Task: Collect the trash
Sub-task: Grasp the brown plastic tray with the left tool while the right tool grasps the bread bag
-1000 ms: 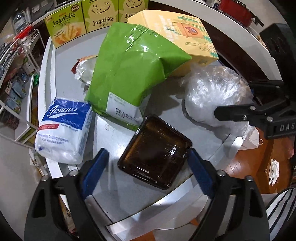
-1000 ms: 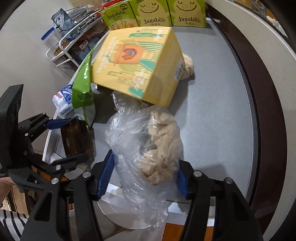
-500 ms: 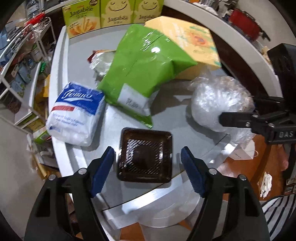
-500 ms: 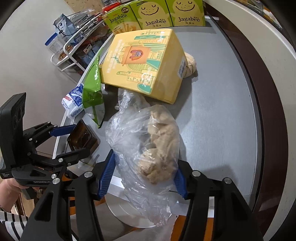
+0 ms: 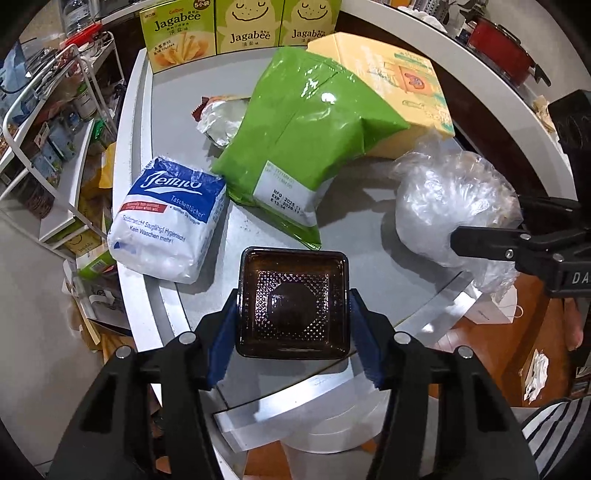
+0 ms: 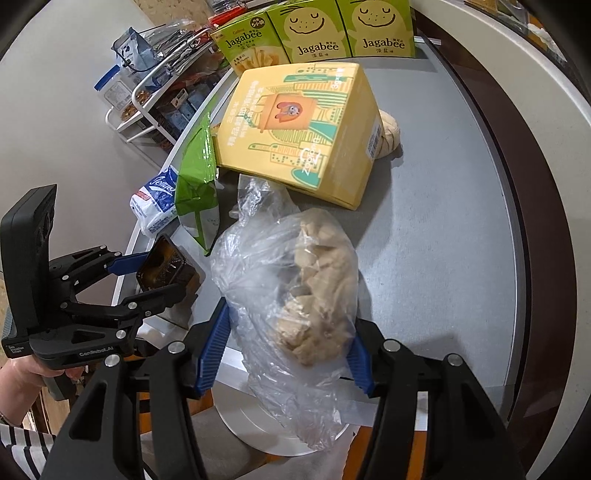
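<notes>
My left gripper is shut on a dark brown square plastic tray, its blue pads pressing the tray's two sides at the table's near edge. The tray also shows in the right wrist view, held by the left gripper. My right gripper is shut on a clear plastic bag holding beige lumps. The bag shows at the right of the left wrist view, with the right gripper's fingers on it.
On the round grey table lie a green pouch, a yellow box, a blue-white tissue pack, a crumpled wrapper and three Jagabee boxes. A wire shelf rack stands left.
My left gripper has closed in on the brown tray and now grips its sides; the tray has turned square to the camera. The right gripper still holds the bag, shifted slightly.
</notes>
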A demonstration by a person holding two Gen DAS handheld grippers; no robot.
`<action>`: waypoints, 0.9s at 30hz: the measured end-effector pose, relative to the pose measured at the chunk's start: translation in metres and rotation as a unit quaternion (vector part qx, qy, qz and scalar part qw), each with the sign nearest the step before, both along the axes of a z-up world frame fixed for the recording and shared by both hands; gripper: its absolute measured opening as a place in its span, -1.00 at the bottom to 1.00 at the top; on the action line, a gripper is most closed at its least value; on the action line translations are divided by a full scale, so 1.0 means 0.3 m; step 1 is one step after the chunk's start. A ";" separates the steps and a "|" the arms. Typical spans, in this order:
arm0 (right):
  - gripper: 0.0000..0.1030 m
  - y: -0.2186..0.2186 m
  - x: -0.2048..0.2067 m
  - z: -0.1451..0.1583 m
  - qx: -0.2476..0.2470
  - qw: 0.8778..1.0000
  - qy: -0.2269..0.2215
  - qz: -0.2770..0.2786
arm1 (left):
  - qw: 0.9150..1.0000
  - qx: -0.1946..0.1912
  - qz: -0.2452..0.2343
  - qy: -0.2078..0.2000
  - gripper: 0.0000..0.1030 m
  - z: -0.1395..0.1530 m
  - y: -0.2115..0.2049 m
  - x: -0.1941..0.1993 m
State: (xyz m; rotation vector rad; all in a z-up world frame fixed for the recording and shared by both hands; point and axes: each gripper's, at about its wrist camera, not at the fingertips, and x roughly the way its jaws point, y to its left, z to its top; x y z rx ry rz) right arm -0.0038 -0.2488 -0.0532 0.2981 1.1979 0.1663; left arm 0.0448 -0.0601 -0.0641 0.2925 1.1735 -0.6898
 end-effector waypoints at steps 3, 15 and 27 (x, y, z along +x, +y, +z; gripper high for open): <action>0.07 -0.004 -0.006 0.008 0.006 1.000 -0.003 -0.004 | 1.000 -0.008 0.004 -0.003 0.11 0.018 0.001 -0.002; 0.07 -0.006 -0.048 0.074 0.017 1.000 -0.023 -0.001 | 0.999 -0.037 0.021 -0.015 0.11 0.096 0.031 -0.028; 0.07 0.044 -0.180 0.136 0.042 0.998 -0.020 0.031 | 0.999 -0.048 0.016 -0.008 0.11 0.139 0.084 -0.154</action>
